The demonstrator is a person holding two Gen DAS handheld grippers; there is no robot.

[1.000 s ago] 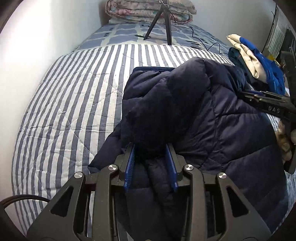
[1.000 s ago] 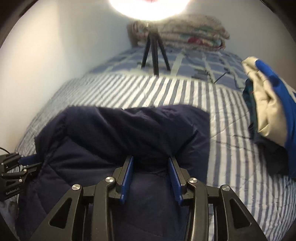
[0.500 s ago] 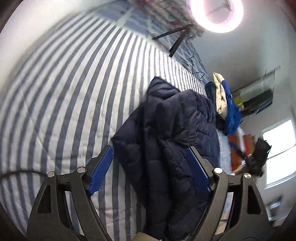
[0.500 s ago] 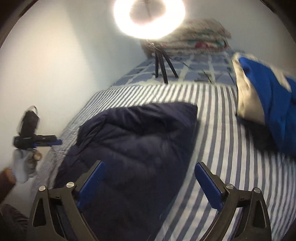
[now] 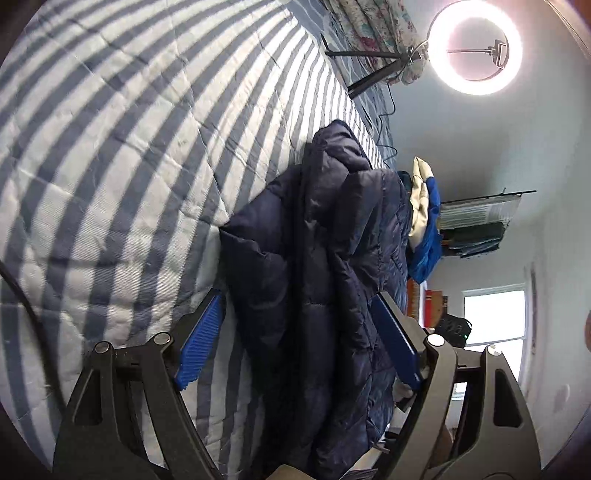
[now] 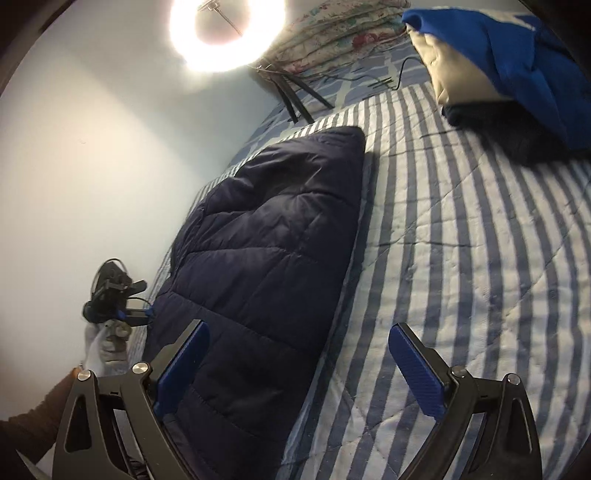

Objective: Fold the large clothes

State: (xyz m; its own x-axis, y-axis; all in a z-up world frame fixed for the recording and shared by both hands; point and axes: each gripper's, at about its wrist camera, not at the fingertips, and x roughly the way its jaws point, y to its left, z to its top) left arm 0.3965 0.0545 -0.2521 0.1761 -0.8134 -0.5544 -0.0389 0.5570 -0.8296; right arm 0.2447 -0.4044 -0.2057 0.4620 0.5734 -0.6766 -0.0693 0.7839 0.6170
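Left gripper (image 5: 297, 347) was spread wide, blue pads (image 5: 201, 341) well apart and gripping nothing; the jacket (image 5: 325, 288) sat between the fingers in view, no pad pressed on it; right gripper (image 6: 299, 367) was just as wide and just as empty, its left pad (image 6: 183, 363) over the jacket's near edge, its right pad over bare quilt (image 6: 461, 240). The jacket (image 6: 266, 258), dark navy and puffy, lay folded into a long slab on the striped quilt (image 5: 110, 147), released by both tools. In the right wrist view the left gripper (image 6: 138, 312) hung just off the jacket's left edge, a gloved hand (image 6: 110, 339) behind it. Right of the jacket and well apart sat a pile of blue and cream clothes (image 6: 498, 66); beyond the jacket's far end stood a tripod (image 6: 291, 92) with a lit ring light (image 6: 227, 33); behind that lay folded floral blankets (image 6: 343, 29).
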